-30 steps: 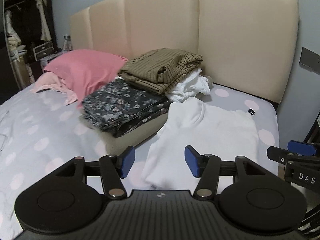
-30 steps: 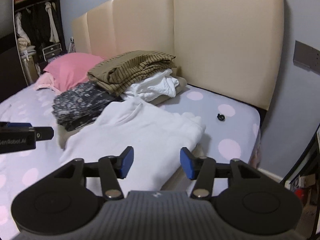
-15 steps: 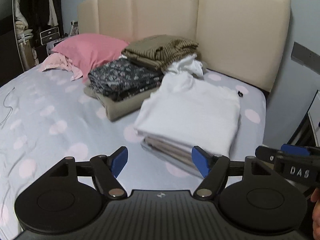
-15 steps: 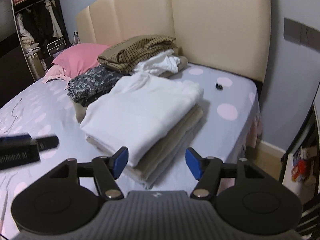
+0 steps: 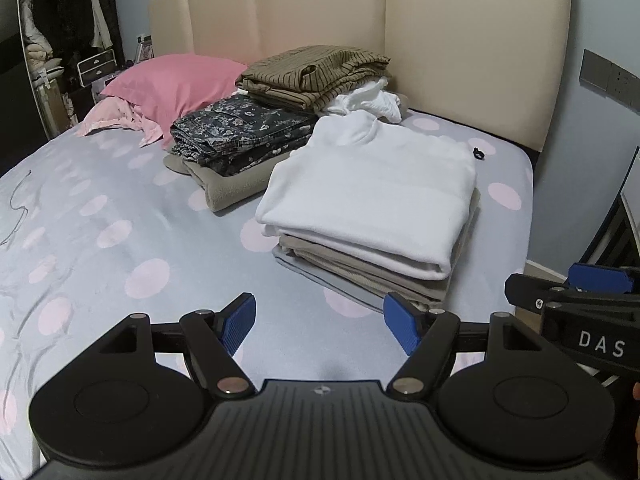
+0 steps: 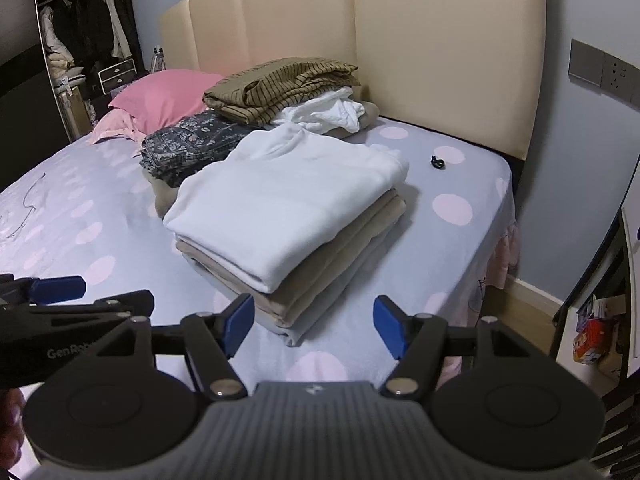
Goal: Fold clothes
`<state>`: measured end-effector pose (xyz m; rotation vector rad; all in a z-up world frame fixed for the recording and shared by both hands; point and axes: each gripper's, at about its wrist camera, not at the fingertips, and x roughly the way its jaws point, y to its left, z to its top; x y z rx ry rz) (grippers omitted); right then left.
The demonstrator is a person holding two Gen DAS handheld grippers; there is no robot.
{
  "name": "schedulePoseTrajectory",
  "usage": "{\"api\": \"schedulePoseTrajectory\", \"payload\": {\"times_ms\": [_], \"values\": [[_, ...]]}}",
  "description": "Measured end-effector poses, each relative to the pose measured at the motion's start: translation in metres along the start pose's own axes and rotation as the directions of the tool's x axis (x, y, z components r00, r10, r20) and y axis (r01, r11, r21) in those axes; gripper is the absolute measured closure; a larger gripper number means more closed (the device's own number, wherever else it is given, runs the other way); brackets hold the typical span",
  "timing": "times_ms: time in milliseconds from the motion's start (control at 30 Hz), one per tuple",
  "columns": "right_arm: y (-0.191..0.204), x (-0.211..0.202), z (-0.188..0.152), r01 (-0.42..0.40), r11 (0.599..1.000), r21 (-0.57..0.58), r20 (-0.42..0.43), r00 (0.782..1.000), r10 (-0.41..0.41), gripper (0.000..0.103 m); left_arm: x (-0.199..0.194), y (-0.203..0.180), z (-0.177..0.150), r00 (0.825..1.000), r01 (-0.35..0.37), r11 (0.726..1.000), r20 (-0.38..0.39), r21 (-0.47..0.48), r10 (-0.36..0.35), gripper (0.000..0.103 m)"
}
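Both your left claw [image 5: 319, 322] and right claw [image 6: 313, 324], jaws just spread and empty, face the folded white sweater [image 6: 280, 196] atop its stack; next, likely fetch the crumpled white garment [image 6: 324, 114]

A white sweater [image 5: 372, 184] tops beige folds; beside it lie a dark floral garment [image 5: 240, 132], an olive striped one [image 5: 316, 72], and a pink pillow [image 5: 176, 80] on the grey, pink-dotted sheet [image 5: 100, 220].

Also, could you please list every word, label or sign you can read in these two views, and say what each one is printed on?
"DAS": white letters on the side of the right gripper, cut off by the edge of the left wrist view.
"GenRo": pale letters on the side of the left gripper, the rest hidden in the right wrist view.
Colourful box on the floor: print too small to read.
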<state>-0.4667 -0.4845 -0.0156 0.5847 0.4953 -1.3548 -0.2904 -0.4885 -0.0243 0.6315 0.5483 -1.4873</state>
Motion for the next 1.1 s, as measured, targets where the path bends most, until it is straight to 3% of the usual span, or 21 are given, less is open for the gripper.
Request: {"api": "schedulePoseTrajectory", "payload": {"times_ms": [1100], "values": [[0.0017, 0.0011, -0.0006, -0.02, 1.0, -0.021, -0.001, 1.0, 0.02, 0.034, -0.0062, -0.0041, 0.0029, 1.0, 0.004, 1.0, 0.017, -0.012, -0.004, 0.033]]}}
